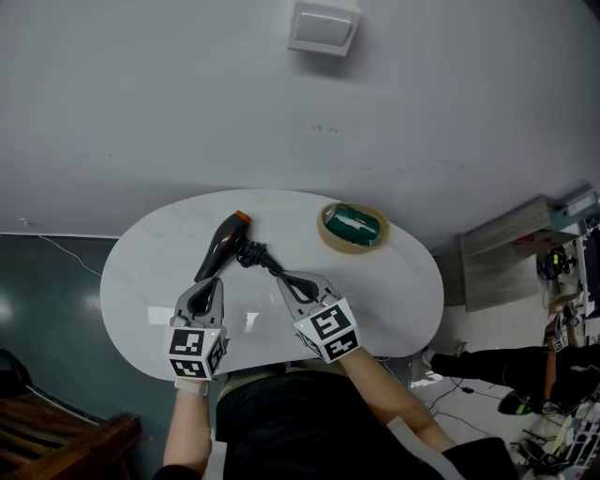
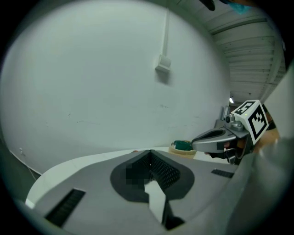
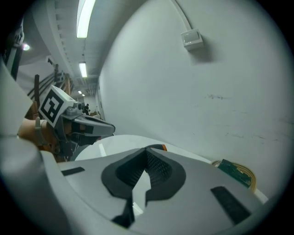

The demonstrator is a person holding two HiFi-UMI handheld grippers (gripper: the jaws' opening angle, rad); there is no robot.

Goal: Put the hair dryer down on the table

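The black hair dryer (image 1: pixel 222 246) with an orange nozzle end lies on the white oval table (image 1: pixel 394 291), its dark cord (image 1: pixel 258 255) bunched to its right. My left gripper (image 1: pixel 208 283) sits just below the dryer's handle end, jaws shut and empty. My right gripper (image 1: pixel 286 278) points at the cord's near end, also shut with nothing between its pads. In the left gripper view the jaws (image 2: pixel 149 153) meet with only the table beyond them. In the right gripper view the closed jaws (image 3: pixel 147 151) hide most of the hair dryer; its orange tip (image 3: pixel 161 147) peeks over them.
A tan tape roll with something green inside (image 1: pixel 353 226) rests at the table's far right. A white box (image 1: pixel 322 26) is fixed to the wall behind. A wooden chair (image 1: pixel 56 441) stands at the lower left, and clutter lies on the floor at the right.
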